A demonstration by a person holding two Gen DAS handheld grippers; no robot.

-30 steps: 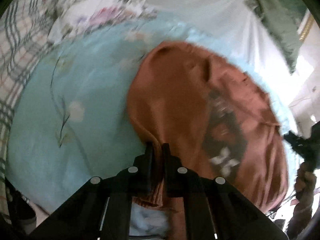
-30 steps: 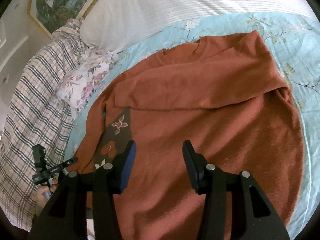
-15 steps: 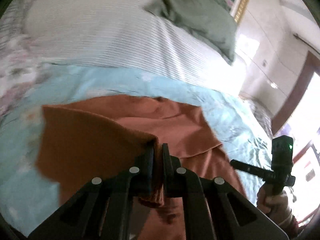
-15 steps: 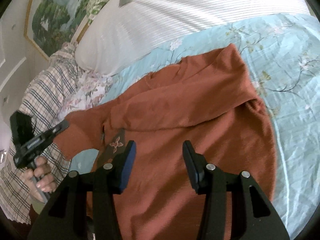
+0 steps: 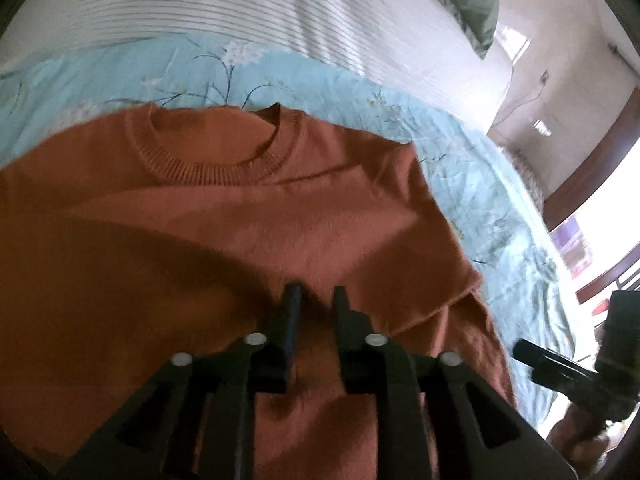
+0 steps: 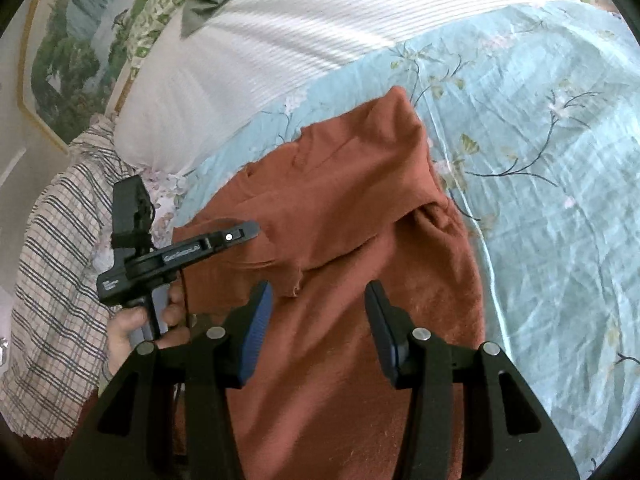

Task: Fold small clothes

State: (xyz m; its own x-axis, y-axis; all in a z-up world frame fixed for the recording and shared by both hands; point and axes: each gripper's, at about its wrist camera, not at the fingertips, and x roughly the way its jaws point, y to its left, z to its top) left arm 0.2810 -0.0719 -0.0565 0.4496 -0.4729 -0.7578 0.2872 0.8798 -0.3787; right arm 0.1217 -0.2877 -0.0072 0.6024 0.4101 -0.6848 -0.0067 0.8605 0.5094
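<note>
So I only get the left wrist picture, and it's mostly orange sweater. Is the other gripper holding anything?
Observer: No. The right gripper is open over the sweater, with nothing between its fingers.
Operator: What's off to the left side of the bed?
Observer: A plaid blanket lies there, past the sweater's edge.
Operator: And is there anything on the wall?
Observer: A framed landscape painting of green trees hangs behind the pillows.

left gripper (image 5: 316, 300) now off sweater (image 5: 240, 232)
</note>
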